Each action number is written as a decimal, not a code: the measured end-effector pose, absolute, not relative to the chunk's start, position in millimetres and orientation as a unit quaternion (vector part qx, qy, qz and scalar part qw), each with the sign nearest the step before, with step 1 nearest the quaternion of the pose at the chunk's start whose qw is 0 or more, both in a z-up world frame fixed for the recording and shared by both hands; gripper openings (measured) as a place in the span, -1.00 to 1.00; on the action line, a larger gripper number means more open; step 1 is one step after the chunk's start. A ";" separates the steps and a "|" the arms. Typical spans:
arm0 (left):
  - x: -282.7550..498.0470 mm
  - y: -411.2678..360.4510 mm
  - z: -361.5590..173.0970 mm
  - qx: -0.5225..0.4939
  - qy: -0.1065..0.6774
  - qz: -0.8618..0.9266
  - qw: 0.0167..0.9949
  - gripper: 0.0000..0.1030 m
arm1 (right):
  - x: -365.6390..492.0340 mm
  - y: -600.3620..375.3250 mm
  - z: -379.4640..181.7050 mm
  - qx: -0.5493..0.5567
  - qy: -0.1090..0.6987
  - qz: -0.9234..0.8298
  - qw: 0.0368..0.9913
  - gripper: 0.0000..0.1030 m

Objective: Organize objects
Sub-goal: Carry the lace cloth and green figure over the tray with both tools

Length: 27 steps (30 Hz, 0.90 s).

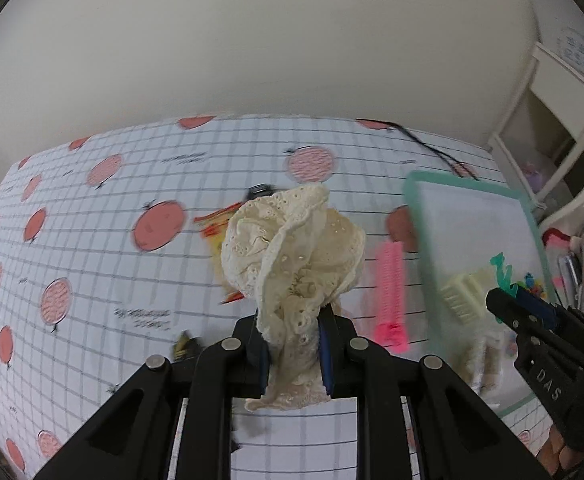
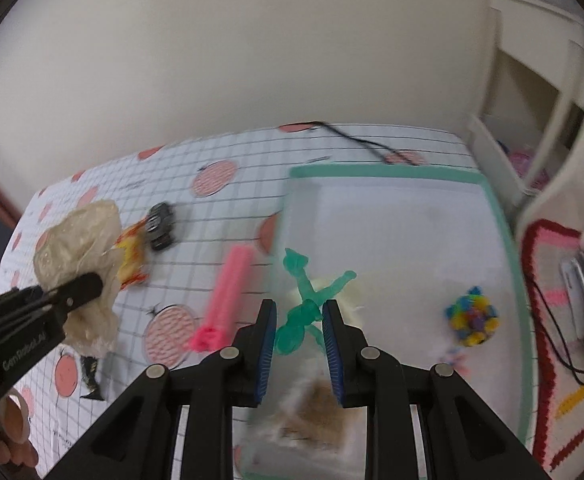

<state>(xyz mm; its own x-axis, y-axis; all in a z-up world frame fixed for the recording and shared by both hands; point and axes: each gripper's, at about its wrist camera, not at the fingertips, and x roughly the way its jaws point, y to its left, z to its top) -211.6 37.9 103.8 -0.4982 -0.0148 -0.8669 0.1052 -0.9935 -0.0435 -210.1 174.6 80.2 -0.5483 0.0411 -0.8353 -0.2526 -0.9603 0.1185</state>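
Observation:
My left gripper (image 1: 294, 320) is shut on a cream lace cloth (image 1: 292, 248) and holds it above the tomato-print tablecloth (image 1: 92, 240). In the right wrist view the same cloth (image 2: 76, 240) bunches up at the far left in that gripper (image 2: 92, 284). A translucent green toy figure (image 2: 308, 296) is held in my right gripper (image 2: 300, 308), which is shut on it. The figure hangs over the near left part of a clear bin with a teal rim (image 2: 384, 171). Inside the bin lie a multicoloured ball (image 2: 472, 322), a cream comb (image 1: 462, 292) and a brownish item (image 2: 324, 404).
On the cloth left of the bin lie a pink comb (image 2: 228, 288), a dark toy car (image 2: 160, 226), a yellow-orange packet (image 2: 132, 256) and a small black item (image 2: 90, 376). A black cable (image 2: 356, 140) runs behind the bin. A white shelf (image 2: 532, 100) and a red-edged crochet mat (image 2: 548, 280) stand to the right.

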 end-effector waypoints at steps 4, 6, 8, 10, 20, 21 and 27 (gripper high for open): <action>-218.5 59.0 106.7 0.492 0.042 -0.870 0.013 -0.60 | -202.7 199.3 82.4 -0.459 0.127 0.873 0.106 -0.51; -222.5 69.1 107.9 0.489 0.042 -0.871 0.005 -0.60 | -199.0 208.4 84.2 -0.454 0.130 0.874 0.114 -0.51; -226.4 76.6 108.8 0.488 0.043 -0.872 -0.001 -0.60 | -195.9 217.5 85.6 -0.450 0.135 0.874 0.123 -0.51; -230.9 85.3 109.9 0.486 0.042 -0.873 -0.009 -0.60 | -193.7 226.1 87.4 -0.447 0.143 0.874 0.130 -0.51; -259.2 125.3 113.7 0.480 0.032 -0.875 -0.049 -0.60 | -199.2 250.9 95.3 -0.436 0.152 0.874 0.151 -0.51; -262.5 128.3 113.6 0.480 0.033 -0.875 -0.054 -0.60 | -202.0 254.1 95.8 -0.434 0.153 0.875 0.152 -0.51; -284.2 140.9 109.6 0.475 0.034 -0.876 -0.075 -0.60 | -221.1 270.9 94.3 -0.436 0.133 0.875 0.160 -0.51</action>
<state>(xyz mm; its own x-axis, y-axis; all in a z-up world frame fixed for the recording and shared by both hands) -284.2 140.9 109.6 -0.5380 0.1641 -0.8268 -0.0993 -0.9864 -0.1311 -221.1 270.9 94.3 -0.5677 0.1645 -0.8066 -0.3971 -0.9130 0.0933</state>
